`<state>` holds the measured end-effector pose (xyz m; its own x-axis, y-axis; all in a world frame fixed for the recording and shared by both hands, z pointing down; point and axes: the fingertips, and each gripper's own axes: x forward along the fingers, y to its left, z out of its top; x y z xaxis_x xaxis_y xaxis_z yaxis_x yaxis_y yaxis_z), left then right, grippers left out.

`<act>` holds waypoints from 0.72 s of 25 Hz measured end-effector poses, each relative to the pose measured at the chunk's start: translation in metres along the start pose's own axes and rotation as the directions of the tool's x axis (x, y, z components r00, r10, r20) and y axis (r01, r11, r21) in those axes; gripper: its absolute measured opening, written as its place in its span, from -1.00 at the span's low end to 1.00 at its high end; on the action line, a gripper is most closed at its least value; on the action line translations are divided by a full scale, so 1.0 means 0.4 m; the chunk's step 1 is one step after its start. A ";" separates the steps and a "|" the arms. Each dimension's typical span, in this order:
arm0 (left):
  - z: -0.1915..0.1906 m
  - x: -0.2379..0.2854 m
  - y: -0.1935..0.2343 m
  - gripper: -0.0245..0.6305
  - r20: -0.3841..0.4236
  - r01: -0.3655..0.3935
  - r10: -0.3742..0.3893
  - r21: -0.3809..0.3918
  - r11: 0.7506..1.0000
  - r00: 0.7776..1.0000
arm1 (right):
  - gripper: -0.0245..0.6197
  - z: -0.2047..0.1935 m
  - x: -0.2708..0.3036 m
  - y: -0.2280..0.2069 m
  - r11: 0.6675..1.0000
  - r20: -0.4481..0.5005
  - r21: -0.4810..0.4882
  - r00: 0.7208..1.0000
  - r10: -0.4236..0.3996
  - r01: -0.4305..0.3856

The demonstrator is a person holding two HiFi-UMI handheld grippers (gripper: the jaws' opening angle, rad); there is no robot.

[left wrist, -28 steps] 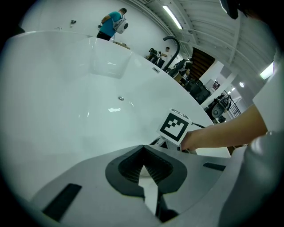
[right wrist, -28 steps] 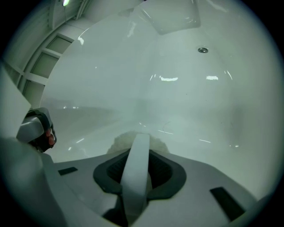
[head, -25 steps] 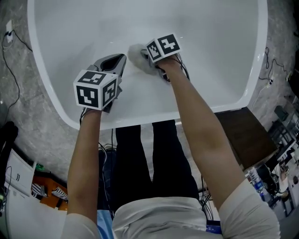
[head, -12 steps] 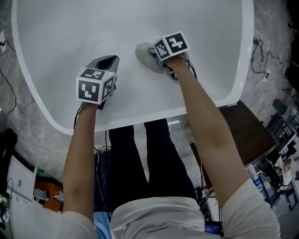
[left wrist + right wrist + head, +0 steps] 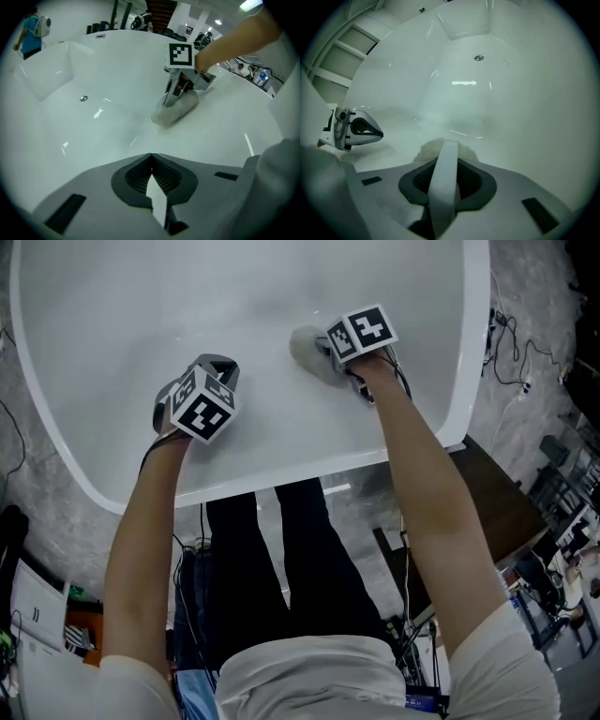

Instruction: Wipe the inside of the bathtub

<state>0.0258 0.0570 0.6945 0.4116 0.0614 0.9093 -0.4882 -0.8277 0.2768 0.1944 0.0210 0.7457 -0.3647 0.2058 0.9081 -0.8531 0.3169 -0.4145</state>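
The white bathtub (image 5: 112, 324) fills the top of the head view, and both grippers are inside it. My right gripper (image 5: 325, 356) is shut on a pale grey cloth (image 5: 306, 346), which is pressed against the tub's inner surface. The cloth (image 5: 439, 146) bulges past the closed jaws in the right gripper view. The left gripper view shows the cloth (image 5: 174, 110) under the right gripper (image 5: 172, 99). My left gripper (image 5: 222, 366) hovers to the cloth's left, jaws shut with nothing between them, and shows as the left gripper (image 5: 370, 131) in the right gripper view.
A round drain (image 5: 478, 58) sits in the tub floor beyond the cloth, and the drain (image 5: 83, 98) also shows in the left gripper view. The tub's rim (image 5: 473, 352) runs close on the right. Cables (image 5: 511, 343) lie on the floor outside, with a dark brown cabinet (image 5: 497, 512) nearby.
My right gripper has slid the cloth rightwards, closer to the tub's right rim. The left gripper has rolled, so its marker cube now faces differently.
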 end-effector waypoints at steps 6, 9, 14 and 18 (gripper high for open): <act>0.073 0.080 -0.085 -0.89 -0.033 0.090 -0.086 0.171 0.981 0.996 | -0.64 -0.034 -0.036 -0.087 0.999 -0.036 -0.005 0.998 -0.043 0.043; 0.099 0.089 -0.091 -0.89 -0.025 0.110 -0.107 0.206 0.972 0.994 | -0.64 -0.037 -0.046 -0.108 0.997 -0.063 -0.015 0.995 -0.080 0.079; 0.110 0.081 -0.080 -0.89 0.002 0.101 -0.104 0.231 0.968 0.995 | -0.64 -0.041 -0.049 -0.110 0.986 -0.116 -0.079 0.981 -0.153 0.144; 0.101 0.099 -0.061 -0.89 0.002 0.096 -0.099 0.221 0.971 0.995 | -0.64 -0.032 -0.017 -0.132 0.978 -0.130 -0.124 0.974 -0.185 0.169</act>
<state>0.0853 0.0571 0.7110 0.4591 0.1416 0.8770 -0.2645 -0.9207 0.2871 0.2468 0.0147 0.7605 -0.1492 0.2628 0.9532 -0.8494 0.4595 -0.2596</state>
